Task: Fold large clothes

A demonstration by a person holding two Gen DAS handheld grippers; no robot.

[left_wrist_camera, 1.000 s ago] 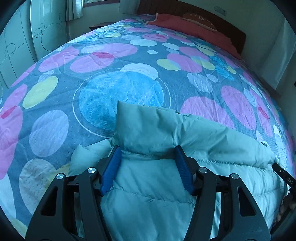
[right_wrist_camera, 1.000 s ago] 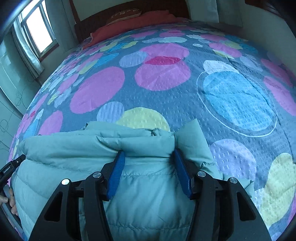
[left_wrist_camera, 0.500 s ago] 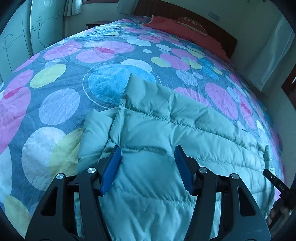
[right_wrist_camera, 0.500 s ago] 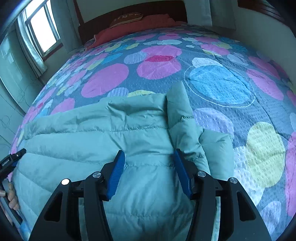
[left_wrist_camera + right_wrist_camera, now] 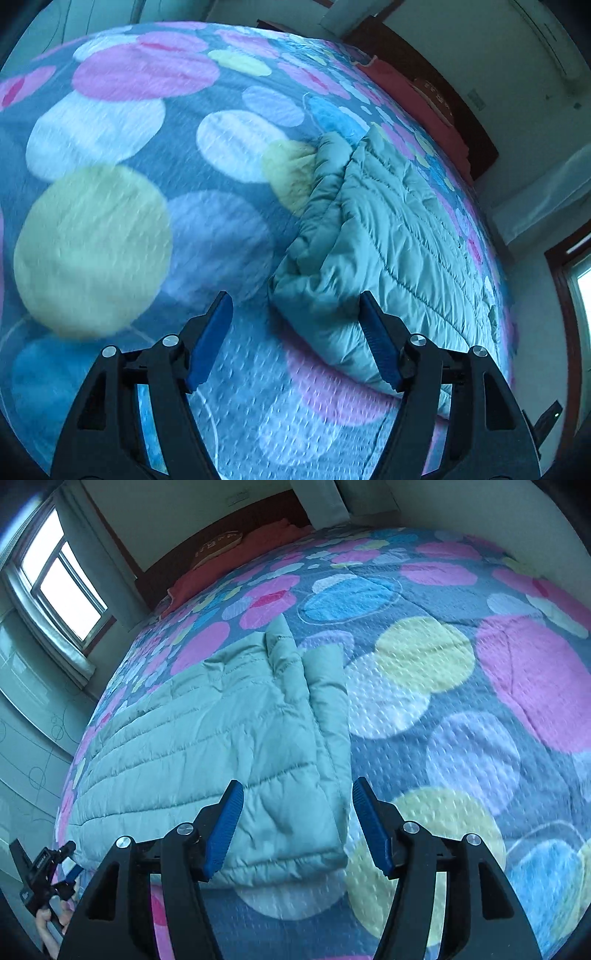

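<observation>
Left wrist view: the left gripper (image 5: 295, 336) hangs above the bed (image 5: 110, 221), its blue fingers (image 5: 208, 339) spread wide and opening further, with nothing pressed between them. The near corner of the padded jacket (image 5: 388, 236) shows in the gap but lies flat on the bedspread, out of contact with the pads. The jacket, pale green and quilted, rests folded on the bed, one sleeve tucked along its left edge; this compact shape suggests a fold already laid down, which would explain the empty fingers.

Right wrist view: the right gripper (image 5: 297, 829) is likewise widening, fingers (image 5: 223, 830) apart and holding nothing. The padded jacket (image 5: 207, 738) lies beneath and beyond it, its near hem between the fingers in the frame yet not gripped, a sleeve folded along the right edge. The other gripper's handle, held in a hand (image 5: 51, 923), appears at the lower left, beside the jacket's far corner; both tools thus stand at opposite corners of the same hem, a placement suited to lifting it evenly.

A cushion (image 5: 218, 546) at the headboard bears lettering too small to read.
</observation>
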